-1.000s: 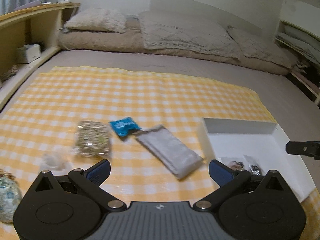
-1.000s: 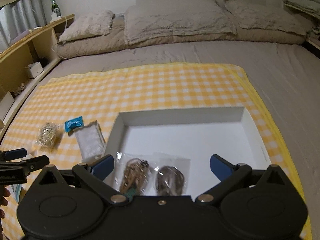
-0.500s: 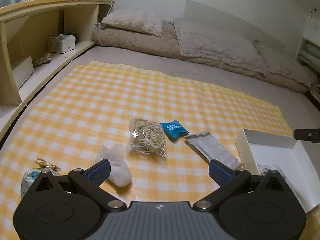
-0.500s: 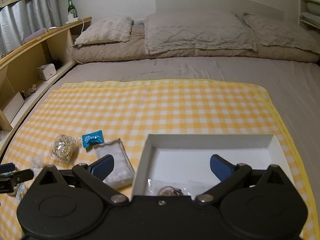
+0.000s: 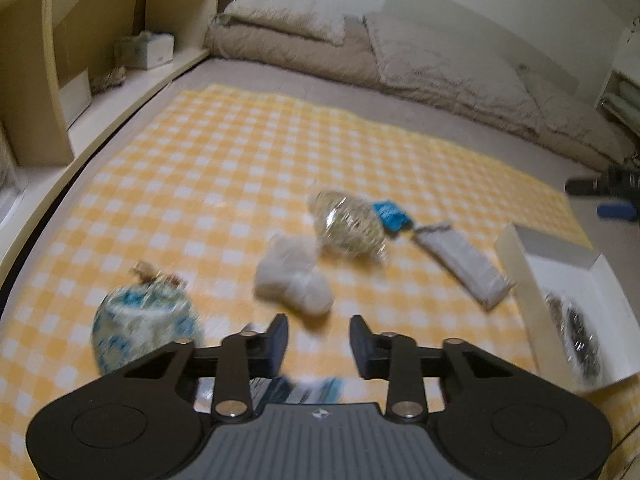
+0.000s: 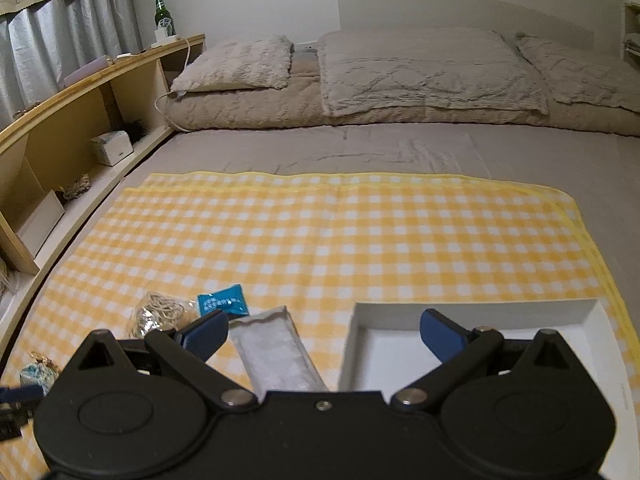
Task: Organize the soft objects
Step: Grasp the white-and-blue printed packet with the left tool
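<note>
On the yellow checked cloth (image 5: 240,168) lie a white cotton wad (image 5: 294,280), a clear bag of rubber bands (image 5: 348,224), a small blue packet (image 5: 390,214), a flat grey pouch (image 5: 464,266) and a blue-white tied pouch (image 5: 140,328). My left gripper (image 5: 319,344) hovers just short of the cotton wad, jaws partly closed and empty. My right gripper (image 6: 320,332) is open and empty, over the grey pouch (image 6: 276,352) and the left rim of the white box (image 6: 480,308). The box (image 5: 560,280) holds two clear bags.
A wooden shelf unit (image 6: 72,128) with a tissue box and a green bottle (image 6: 162,14) runs along the left. Grey pillows and bedding (image 6: 420,72) lie at the far end. The bed sheet (image 6: 360,152) surrounds the cloth.
My left gripper swung left and lower toward the cotton wad, and its jaws narrowed. My right gripper pulled back and up, so the box's contents dropped out of its view.
</note>
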A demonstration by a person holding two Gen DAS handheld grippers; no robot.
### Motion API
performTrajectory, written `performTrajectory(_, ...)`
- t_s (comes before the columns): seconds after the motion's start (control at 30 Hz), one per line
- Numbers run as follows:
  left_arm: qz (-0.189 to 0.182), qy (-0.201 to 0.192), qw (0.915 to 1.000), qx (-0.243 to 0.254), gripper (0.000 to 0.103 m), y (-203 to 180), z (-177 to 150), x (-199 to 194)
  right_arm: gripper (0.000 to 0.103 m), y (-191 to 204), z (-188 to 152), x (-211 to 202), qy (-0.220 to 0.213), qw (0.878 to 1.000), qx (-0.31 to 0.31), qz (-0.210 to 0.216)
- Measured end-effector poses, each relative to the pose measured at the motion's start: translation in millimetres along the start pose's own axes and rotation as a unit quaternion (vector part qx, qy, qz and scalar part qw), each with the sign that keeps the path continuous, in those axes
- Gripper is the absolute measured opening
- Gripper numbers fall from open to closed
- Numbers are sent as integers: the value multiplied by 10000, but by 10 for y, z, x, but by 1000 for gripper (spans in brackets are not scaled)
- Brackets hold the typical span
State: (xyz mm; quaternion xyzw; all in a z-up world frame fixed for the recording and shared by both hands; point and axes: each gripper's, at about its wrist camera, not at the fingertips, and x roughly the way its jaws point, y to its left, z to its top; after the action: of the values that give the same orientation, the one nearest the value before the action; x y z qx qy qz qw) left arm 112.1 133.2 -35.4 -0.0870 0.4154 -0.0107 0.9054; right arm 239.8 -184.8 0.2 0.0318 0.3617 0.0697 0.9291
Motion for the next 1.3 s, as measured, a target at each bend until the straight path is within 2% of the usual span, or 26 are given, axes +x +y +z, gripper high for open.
performTrajectory(0.07,1,110,9999,-3,23,63,-54,15,103,58,31,53,13,10000,-22,40)
performTrajectory(0.2,-77,209,9998,14,20,152,-135,72,100,176,74,173,96,9998,-169,70)
performTrajectory(0.23,-99,213,9997,16,20,166,-143,91,96,206,81,207,132,9996,-225,76)
performTrajectory(0.37,-46,316,9994,117,20,173,-158,194,92,317,91,339,259,9987,-417,146)
performTrajectory(0.7,-71,489,9981,376,22,238,-245,381,91,509,116,617,485,9959,-710,296)
performTrajectory(1.1,-81,307,9961,824,23,207,-326,455,90,572,19,1027,886,9883,-1206,282)
performTrajectory(1.3,-80,271,9940,1055,28,152,-351,473,90,574,-65,1234,1062,9804,-1637,283)
